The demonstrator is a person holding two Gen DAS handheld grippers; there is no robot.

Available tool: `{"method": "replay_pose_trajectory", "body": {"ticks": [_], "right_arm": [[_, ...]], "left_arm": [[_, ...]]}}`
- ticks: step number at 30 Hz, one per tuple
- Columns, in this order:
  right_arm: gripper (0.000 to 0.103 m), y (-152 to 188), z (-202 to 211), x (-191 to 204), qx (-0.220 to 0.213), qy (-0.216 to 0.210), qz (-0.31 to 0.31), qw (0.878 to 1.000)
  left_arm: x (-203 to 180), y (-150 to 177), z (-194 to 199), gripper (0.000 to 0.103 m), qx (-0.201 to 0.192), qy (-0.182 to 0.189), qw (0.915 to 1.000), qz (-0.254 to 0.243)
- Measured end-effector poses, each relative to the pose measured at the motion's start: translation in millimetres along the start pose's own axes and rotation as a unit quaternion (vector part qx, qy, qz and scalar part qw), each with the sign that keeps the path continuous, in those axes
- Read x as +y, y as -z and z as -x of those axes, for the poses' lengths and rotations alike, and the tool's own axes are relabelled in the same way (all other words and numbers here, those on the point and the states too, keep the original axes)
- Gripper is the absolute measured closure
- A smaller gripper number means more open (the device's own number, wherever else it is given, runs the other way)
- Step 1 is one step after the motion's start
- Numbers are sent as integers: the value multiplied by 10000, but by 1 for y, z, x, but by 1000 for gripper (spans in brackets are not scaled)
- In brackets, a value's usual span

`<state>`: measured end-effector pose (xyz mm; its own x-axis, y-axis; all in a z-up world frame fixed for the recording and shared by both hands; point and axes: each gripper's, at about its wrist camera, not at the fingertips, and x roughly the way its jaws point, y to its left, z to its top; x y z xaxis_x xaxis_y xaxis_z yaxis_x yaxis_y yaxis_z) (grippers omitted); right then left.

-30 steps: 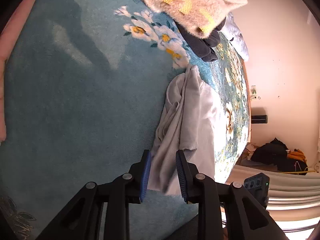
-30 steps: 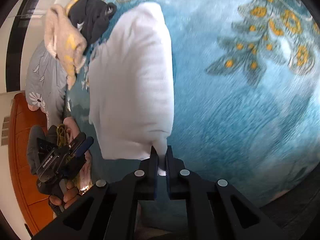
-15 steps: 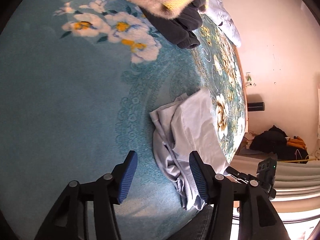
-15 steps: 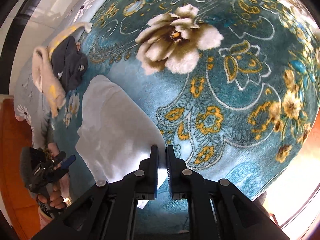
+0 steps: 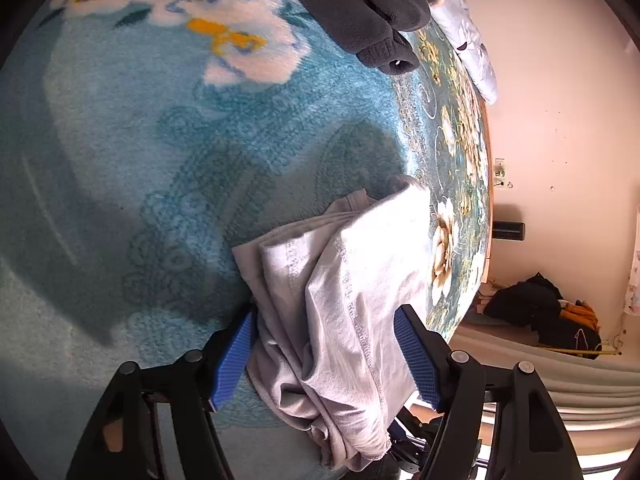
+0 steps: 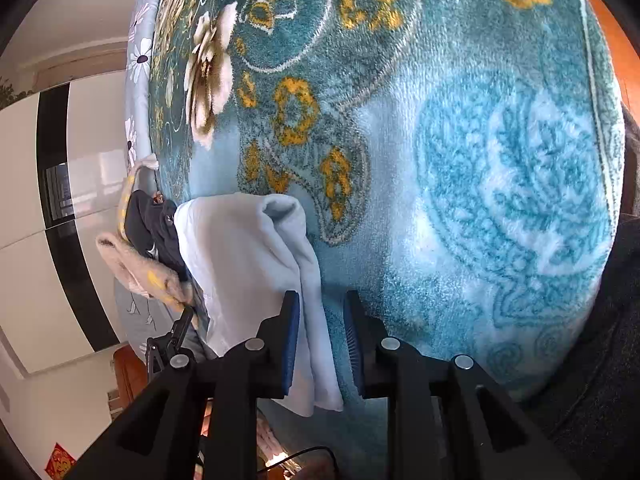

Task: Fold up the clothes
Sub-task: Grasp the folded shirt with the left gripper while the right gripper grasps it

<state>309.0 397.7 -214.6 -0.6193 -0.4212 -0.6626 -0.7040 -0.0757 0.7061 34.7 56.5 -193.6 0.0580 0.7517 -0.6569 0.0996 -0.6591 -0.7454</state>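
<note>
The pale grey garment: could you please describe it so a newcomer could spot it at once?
On the teal floral blanket, look near the edge, between the open fingers of the left hand-held gripper. The pale grey garment lies loosely folded there, plain and thin, unlike the dark fleece beyond it.

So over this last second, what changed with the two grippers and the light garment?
The right hand-held gripper, shut on the light garment's edge a second ago, has opened and let go. The left hand-held gripper widened and now straddles the bunched cloth without closing. The garment is more folded up. The dark clothes and blue floral blanket are unchanged.
</note>
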Motion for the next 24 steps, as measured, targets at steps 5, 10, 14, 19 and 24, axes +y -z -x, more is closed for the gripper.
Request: {"method": "replay_pose_trajectory", "body": {"ticks": [5, 10, 14, 19, 24], "right_arm": [[58, 0, -10, 7, -8, -185, 86, 9998], [58, 4, -19, 12, 84, -210, 179, 9996], [58, 8, -23, 14, -120, -188, 167, 9996], [87, 13, -20, 21, -227, 119, 304, 9992], [96, 21, -1, 34, -338, 86, 492, 9982]], "left_arm": [[-6, 3, -5, 30, -30, -10, 10000, 24], [-11, 4, -13, 31, -6, 127, 9999, 109], [-10, 5, -15, 31, -75, 189, 9992, 331], [4, 6, -13, 69, -217, 158, 9952, 941], [-5, 13, -6, 88, -304, 74, 9953, 917]]}}
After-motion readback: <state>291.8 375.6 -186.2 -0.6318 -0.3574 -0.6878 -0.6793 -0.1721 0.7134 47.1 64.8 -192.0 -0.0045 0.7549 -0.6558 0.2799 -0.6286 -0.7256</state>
